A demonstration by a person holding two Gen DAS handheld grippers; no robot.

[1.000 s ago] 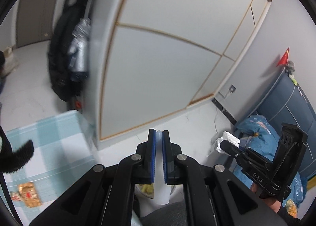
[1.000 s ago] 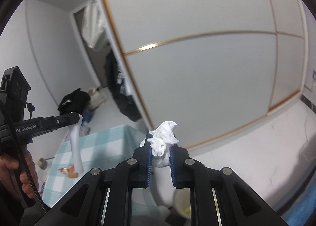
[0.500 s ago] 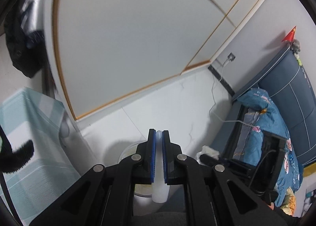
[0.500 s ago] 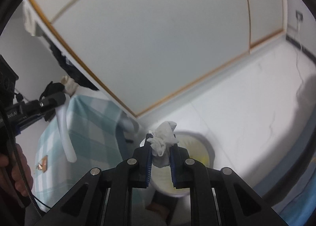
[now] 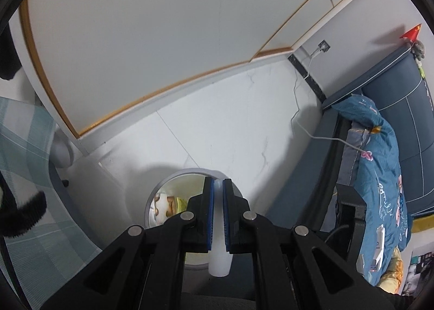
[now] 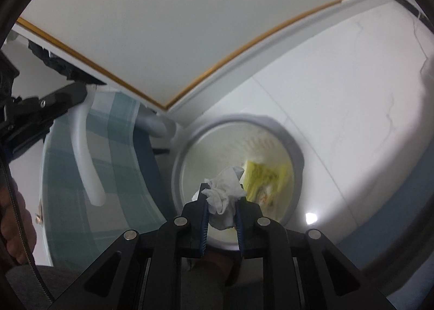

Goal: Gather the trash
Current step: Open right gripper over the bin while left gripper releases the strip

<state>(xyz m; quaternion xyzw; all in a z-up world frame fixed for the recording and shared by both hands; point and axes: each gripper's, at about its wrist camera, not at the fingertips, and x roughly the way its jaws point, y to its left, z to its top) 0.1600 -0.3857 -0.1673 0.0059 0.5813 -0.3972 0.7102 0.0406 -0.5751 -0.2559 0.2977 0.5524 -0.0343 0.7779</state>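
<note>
Both grippers swung from wardrobe to over round grey-rimmed waste bin (image 6: 295, 152) | right gripper (image 6: 222, 219) clamped on crumpled white tissue (image 6: 223, 196) | left gripper (image 5: 217, 215) clamped on white curved plastic piece (image 5: 218, 255) | drop looks next

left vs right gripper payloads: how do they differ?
The left gripper pinches a smooth, rigid-looking white plastic tube; the right gripper clamps a crumpled, soft white tissue wad. The tube is long and curved; the wad is compact. Both hang above the round grey-rimmed bin.
</note>
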